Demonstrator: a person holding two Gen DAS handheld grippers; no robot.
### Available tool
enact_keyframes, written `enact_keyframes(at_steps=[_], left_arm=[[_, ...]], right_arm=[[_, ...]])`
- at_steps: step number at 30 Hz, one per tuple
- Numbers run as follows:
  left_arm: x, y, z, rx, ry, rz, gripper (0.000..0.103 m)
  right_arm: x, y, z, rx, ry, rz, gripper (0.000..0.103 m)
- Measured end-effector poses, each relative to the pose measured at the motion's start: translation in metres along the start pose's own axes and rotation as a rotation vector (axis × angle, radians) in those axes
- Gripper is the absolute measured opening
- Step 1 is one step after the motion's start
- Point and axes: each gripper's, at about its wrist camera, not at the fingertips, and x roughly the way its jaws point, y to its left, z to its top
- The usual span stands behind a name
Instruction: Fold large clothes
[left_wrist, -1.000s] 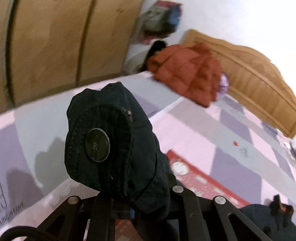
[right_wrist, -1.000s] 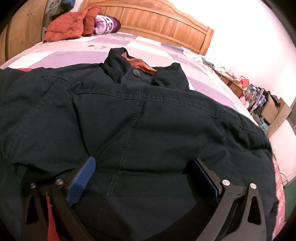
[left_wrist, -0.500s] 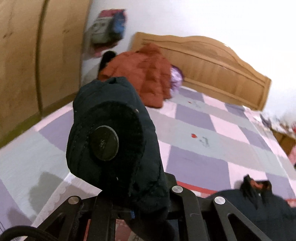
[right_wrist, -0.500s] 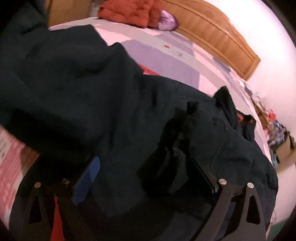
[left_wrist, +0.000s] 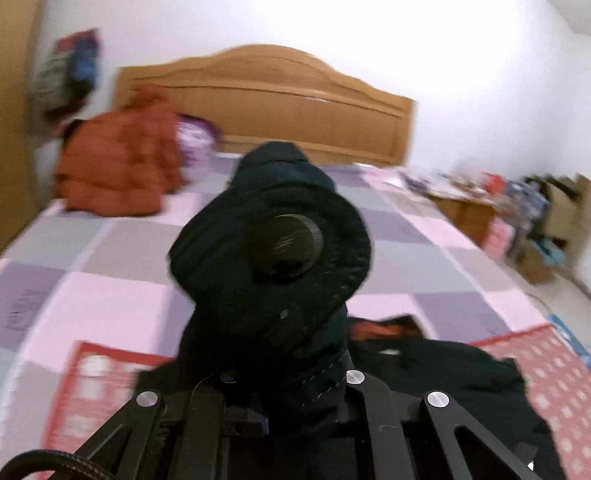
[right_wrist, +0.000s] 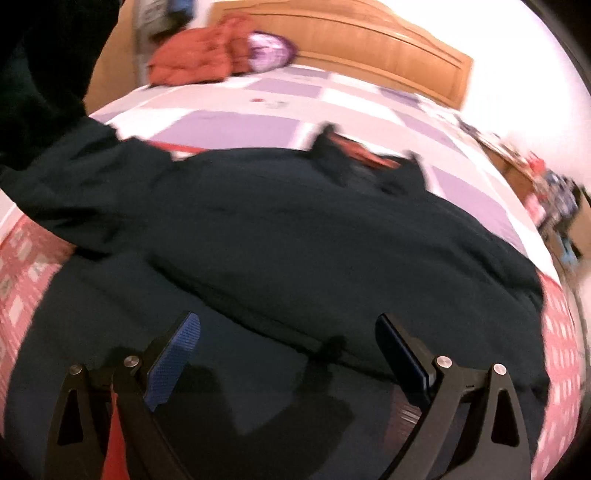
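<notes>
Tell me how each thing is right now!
Left hand-held gripper: shut on the dark jacket's cuff.
Right hand-held gripper: open, holding nothing.
Dark jacket: spread on the bed, collar up.
Orange coat: bunched up by the headboard.

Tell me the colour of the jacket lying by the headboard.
Rust orange jacket, clearest in the left wrist view.

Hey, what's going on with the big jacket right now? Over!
Left gripper shut on jacket cuff, lifted. Right gripper open, empty, above dark jacket spread on bed. Nothing in the way.
</notes>
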Motion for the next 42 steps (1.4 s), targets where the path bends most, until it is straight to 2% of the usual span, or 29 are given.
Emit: enact_keyframes(at_steps=[4, 8, 11, 14, 17, 21, 22, 24, 26, 27, 28, 29, 30, 32, 34, 36, 38, 40, 41, 42], left_arm=[[0.046, -0.081, -0.013, 0.036, 0.040, -0.094, 0.010], [0.098, -0.160, -0.047, 0.096, 0.110, -0.145, 0.010], [0.142, -0.209, -0.085, 0.144, 0.190, -0.168, 0.010], [0.180, -0.258, -0.134, 0.227, 0.277, -0.151, 0.010], [0.197, -0.281, -0.167, 0.282, 0.313, -0.114, 0.010], [0.199, -0.297, -0.186, 0.353, 0.311, -0.035, 0.012], [0.198, -0.304, -0.190, 0.374, 0.300, -0.021, 0.015], [0.187, -0.313, -0.191, 0.400, 0.283, -0.053, 0.047], [0.177, -0.333, -0.194, 0.442, 0.262, -0.105, 0.056], [0.175, -0.341, -0.196, 0.463, 0.251, -0.114, 0.066], [0.168, -0.347, -0.195, 0.473, 0.233, -0.156, 0.067], [0.160, -0.351, -0.191, 0.451, 0.228, -0.227, 0.068], [0.155, -0.350, -0.188, 0.430, 0.230, -0.266, 0.069], [0.139, -0.345, -0.177, 0.384, 0.213, -0.327, 0.069], [0.125, -0.332, -0.168, 0.338, 0.191, -0.345, 0.069], [0.107, -0.306, -0.158, 0.289, 0.139, -0.297, 0.069], [0.093, -0.267, -0.150, 0.233, 0.094, -0.218, 0.073], [0.085, -0.217, -0.148, 0.195, 0.071, -0.080, 0.075], [0.085, -0.189, -0.149, 0.183, 0.081, 0.000, 0.075], [0.086, -0.173, -0.151, 0.177, 0.096, 0.046, 0.075]], right_arm=[[-0.024, -0.067, -0.027, 0.026, 0.002, -0.073, 0.098], [-0.044, -0.132, -0.060, 0.092, 0.033, -0.122, 0.098], [-0.057, -0.172, -0.091, 0.122, 0.060, -0.163, 0.098], [-0.063, -0.208, -0.117, 0.165, 0.087, -0.193, 0.098], [-0.072, -0.232, -0.145, 0.206, 0.106, -0.215, 0.098], [-0.079, -0.259, -0.177, 0.265, 0.138, -0.240, 0.098], [-0.080, -0.264, -0.184, 0.280, 0.144, -0.240, 0.098], [-0.082, -0.264, -0.191, 0.300, 0.151, -0.245, 0.098], [-0.079, -0.263, -0.188, 0.311, 0.155, -0.247, 0.098], [-0.080, -0.264, -0.189, 0.317, 0.155, -0.248, 0.098], [-0.077, -0.261, -0.185, 0.318, 0.154, -0.252, 0.098], [-0.078, -0.261, -0.185, 0.317, 0.151, -0.259, 0.098], [-0.075, -0.260, -0.177, 0.313, 0.150, -0.263, 0.098], [-0.078, -0.255, -0.172, 0.307, 0.141, -0.273, 0.098], [-0.081, -0.252, -0.166, 0.304, 0.126, -0.283, 0.098], [-0.082, -0.248, -0.159, 0.299, 0.112, -0.291, 0.098], [-0.081, -0.243, -0.149, 0.296, 0.091, -0.290, 0.098], [-0.079, -0.239, -0.138, 0.296, 0.070, -0.272, 0.098], [-0.076, -0.235, -0.129, 0.299, 0.059, -0.255, 0.098], [-0.074, -0.232, -0.123, 0.301, 0.053, -0.245, 0.098]])
